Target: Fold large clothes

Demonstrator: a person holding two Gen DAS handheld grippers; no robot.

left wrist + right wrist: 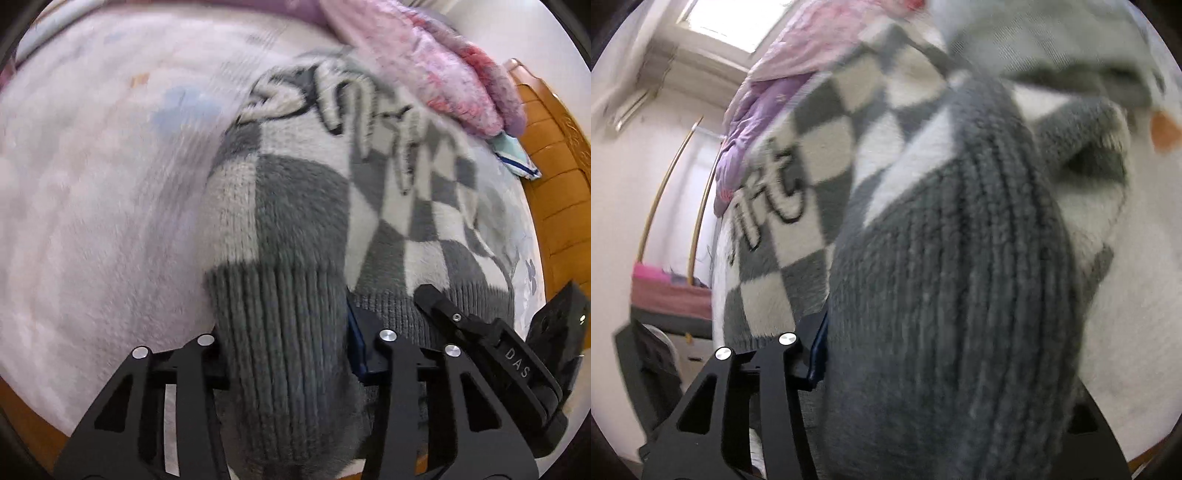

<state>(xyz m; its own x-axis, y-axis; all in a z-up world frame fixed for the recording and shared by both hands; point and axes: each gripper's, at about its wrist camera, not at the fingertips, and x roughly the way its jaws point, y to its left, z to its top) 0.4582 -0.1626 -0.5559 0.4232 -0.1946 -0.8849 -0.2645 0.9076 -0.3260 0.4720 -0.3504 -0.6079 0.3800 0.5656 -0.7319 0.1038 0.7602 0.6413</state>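
A grey and white checkered knit sweater [369,192] with black-outlined lettering lies on a pale pink bed cover [103,192]. My left gripper [288,354] is shut on the sweater's grey ribbed hem [280,332], which bunches between its fingers. The other gripper [480,332] shows at the right of the left wrist view, at the same hem. In the right wrist view my right gripper [938,369] is shut on the ribbed hem [945,280]; the sweater [820,155] fills the view and hides the right finger. Both views are motion-blurred.
A pink and purple fluffy blanket [424,62] is heaped at the far side of the bed. A wooden bed frame [554,177] runs along the right. In the right wrist view a window [731,22], white wall and a pink-topped surface [668,291] lie to the left.
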